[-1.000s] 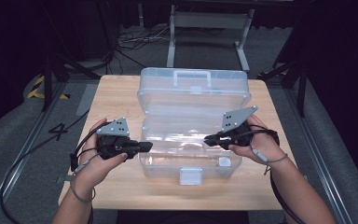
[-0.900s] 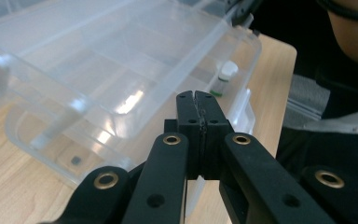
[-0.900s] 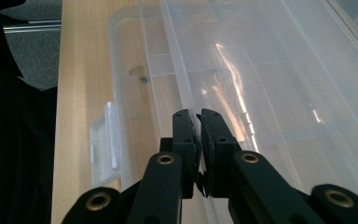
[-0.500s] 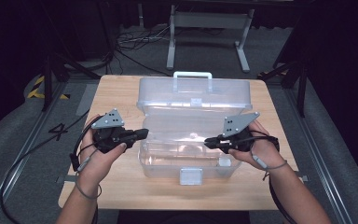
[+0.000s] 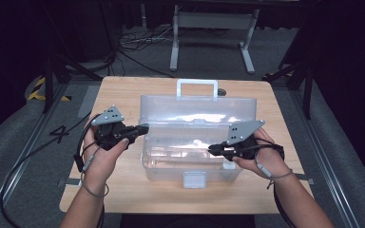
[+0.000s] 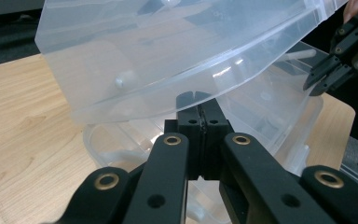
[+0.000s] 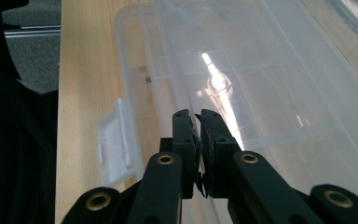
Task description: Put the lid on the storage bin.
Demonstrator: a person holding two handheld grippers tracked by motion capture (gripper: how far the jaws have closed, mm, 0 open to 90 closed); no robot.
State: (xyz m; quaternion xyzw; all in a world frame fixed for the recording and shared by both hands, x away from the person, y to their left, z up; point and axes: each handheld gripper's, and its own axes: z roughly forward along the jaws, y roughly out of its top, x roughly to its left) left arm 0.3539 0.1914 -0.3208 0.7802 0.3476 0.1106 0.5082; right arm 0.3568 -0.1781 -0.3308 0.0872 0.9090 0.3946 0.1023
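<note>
A clear plastic storage box stands in the middle of the table, with its base open. Its hinged lid is tilted up, and a handle sticks up at the lid's top. My left gripper is shut, with its tips against the underside of the lid's left rim. My right gripper is shut too and reaches in over the right part of the base. In the right gripper view its tips lie close to the clear plastic. Whether they touch it is not visible.
The box's front latch hangs over the base's near wall, and it also appears as the latch beside my right jaws. The wooden table has bare strips left and right of the box. A metal stand and cables lie on the floor behind.
The lid has swung up from lying flat behind the base to a steep tilt. My left gripper rose with its left rim. The right gripper has hardly moved.
</note>
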